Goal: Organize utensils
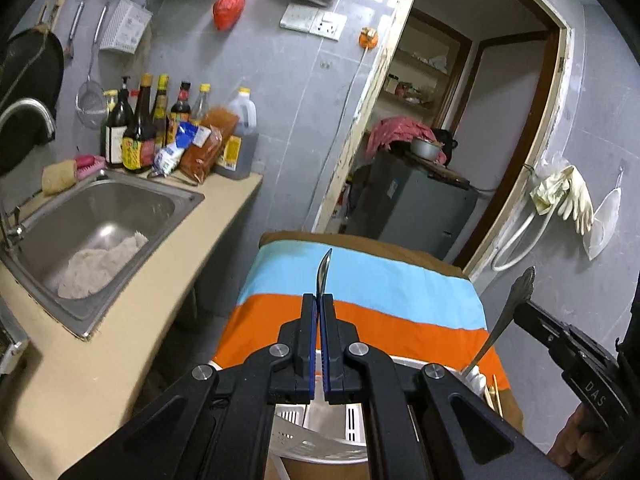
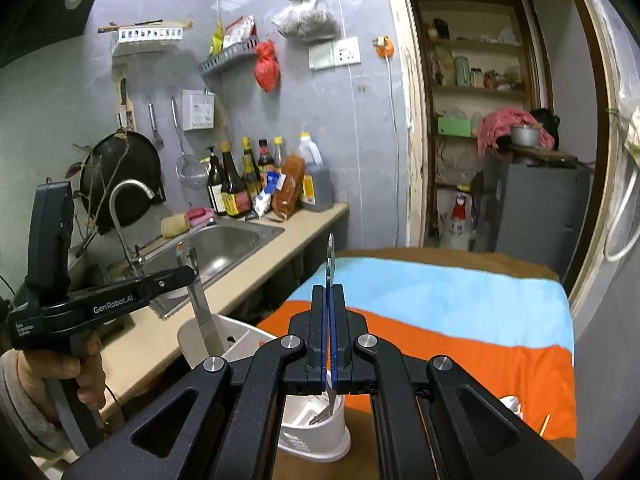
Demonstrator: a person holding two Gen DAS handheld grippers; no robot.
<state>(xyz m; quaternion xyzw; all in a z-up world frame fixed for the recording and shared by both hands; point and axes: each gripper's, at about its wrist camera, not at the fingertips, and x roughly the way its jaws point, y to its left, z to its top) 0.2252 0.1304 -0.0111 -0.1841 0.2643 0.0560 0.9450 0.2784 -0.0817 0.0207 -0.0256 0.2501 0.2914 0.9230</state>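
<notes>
My left gripper [image 1: 319, 298] is shut on a flat steel utensil [image 1: 325, 270]. Its tip sticks up past the fingers, above a white slotted utensil holder [image 1: 320, 428]. In the right wrist view the left gripper [image 2: 192, 274] holds that flat utensil [image 2: 202, 308] upright, with its lower end inside the white holder [image 2: 240, 334]. My right gripper [image 2: 329, 290] is shut on an ornate-handled utensil [image 2: 330, 258] whose tine-like lower end dips into a white cup section [image 2: 316, 432]. In the left wrist view the right gripper [image 1: 520, 304] and its ornate utensil [image 1: 502, 322] show at the right.
The holder stands on a table with a blue and orange striped cloth [image 1: 400, 280]. Chopsticks [image 2: 544, 424] and a spoon [image 2: 512, 402] lie on the cloth at the right. At the left are a steel sink [image 1: 100, 216], a faucet [image 2: 128, 196] and sauce bottles [image 1: 160, 128]. Behind the table is a doorway with a grey cabinet [image 1: 416, 204].
</notes>
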